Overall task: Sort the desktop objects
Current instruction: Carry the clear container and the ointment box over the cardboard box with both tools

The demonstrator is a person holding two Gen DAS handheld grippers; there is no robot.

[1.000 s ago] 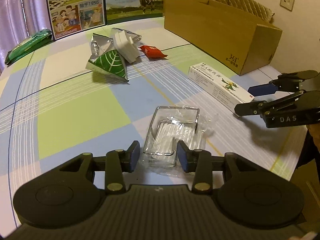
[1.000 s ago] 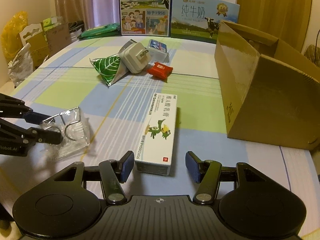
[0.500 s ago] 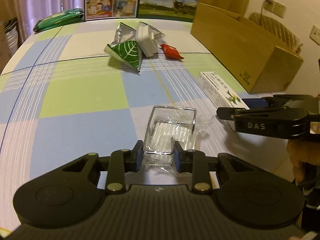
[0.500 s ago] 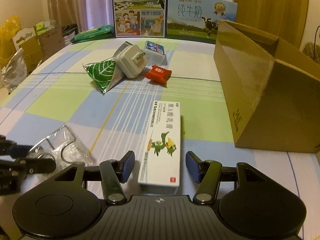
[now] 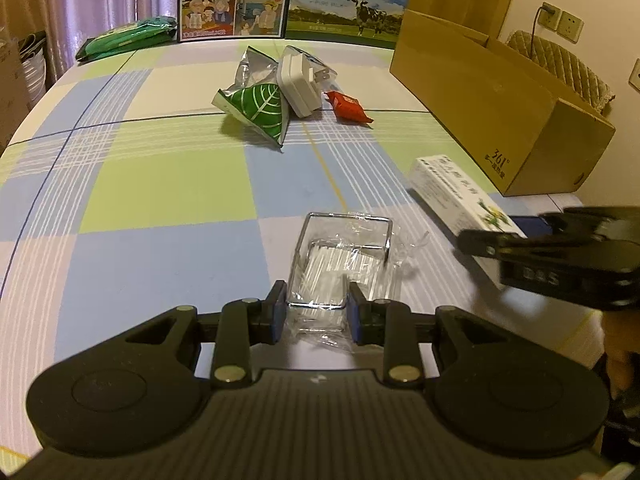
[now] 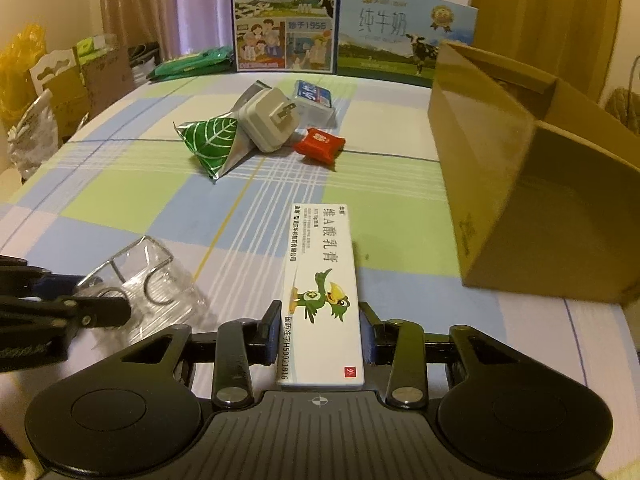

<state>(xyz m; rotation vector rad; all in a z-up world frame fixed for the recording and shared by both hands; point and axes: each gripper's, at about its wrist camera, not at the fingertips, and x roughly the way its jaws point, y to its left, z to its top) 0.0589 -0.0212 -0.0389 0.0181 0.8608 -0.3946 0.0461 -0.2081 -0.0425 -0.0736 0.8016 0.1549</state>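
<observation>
The clear plastic-wrapped wire rack (image 5: 340, 264) now sits pinched in my left tongs (image 5: 316, 314), which have narrowed onto it. My right tongs (image 6: 320, 330) have closed around the white ointment carton (image 6: 322, 284). Beyond waits the open cardboard box (image 6: 520, 184).

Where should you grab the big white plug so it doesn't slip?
Grab the white plug across its two flat sides, coming from above. It leans tilted on the green leaf packet with its metal prongs pointing out front, so avoid that face.
</observation>
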